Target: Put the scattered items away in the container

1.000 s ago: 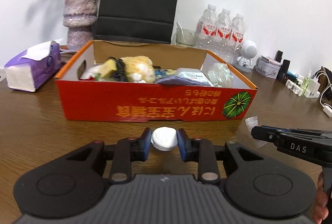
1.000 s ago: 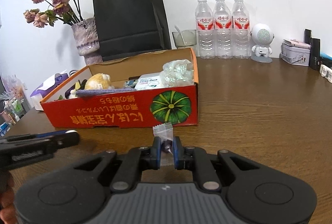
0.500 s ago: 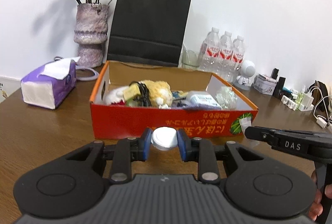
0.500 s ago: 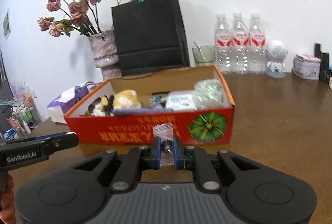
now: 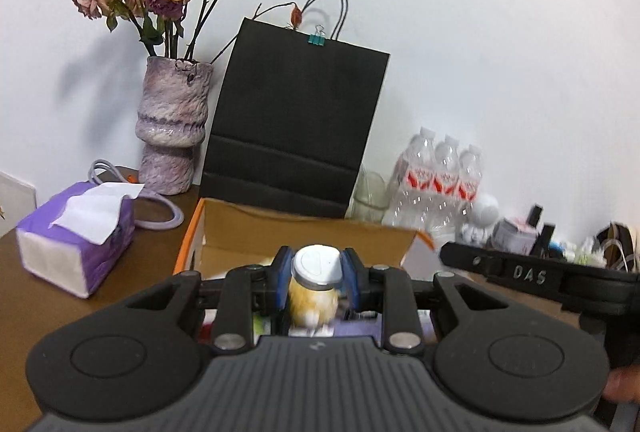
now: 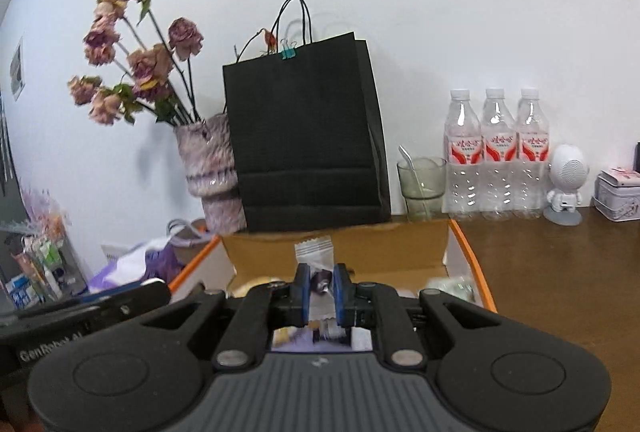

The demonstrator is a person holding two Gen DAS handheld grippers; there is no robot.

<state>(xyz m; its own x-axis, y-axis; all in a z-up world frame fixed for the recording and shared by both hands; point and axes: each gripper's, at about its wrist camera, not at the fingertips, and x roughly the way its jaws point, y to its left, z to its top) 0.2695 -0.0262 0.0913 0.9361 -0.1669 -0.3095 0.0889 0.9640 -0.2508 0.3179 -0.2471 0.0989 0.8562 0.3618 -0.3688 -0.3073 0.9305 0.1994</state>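
A white wall backed the brown desk (image 5: 36,296) in the left wrist view, with a vase of dried roses (image 5: 174,128), a black paper bag (image 5: 296,120) and a purple tissue pack (image 5: 76,232) standing on it. The left gripper (image 5: 317,272) was clenched on a small white-capped bottle (image 5: 316,266), held above the open cardboard box (image 5: 304,236). The gripper body hid most of the box's contents; a blurred yellow shape showed just under the bottle. At the right, the other gripper's black arm crossed the frame, blurred.

In the right wrist view the same wall, bag (image 6: 304,136) and vase (image 6: 212,168) appeared, plus three water bottles (image 6: 496,152) and a glass (image 6: 422,188). The right gripper (image 6: 321,288) was closed on a small clear sachet (image 6: 314,252) with a dark item inside, hanging over the box (image 6: 340,244). Its lower part was cut off behind the fingers, and the box's interior below was blurred and hard to make out.
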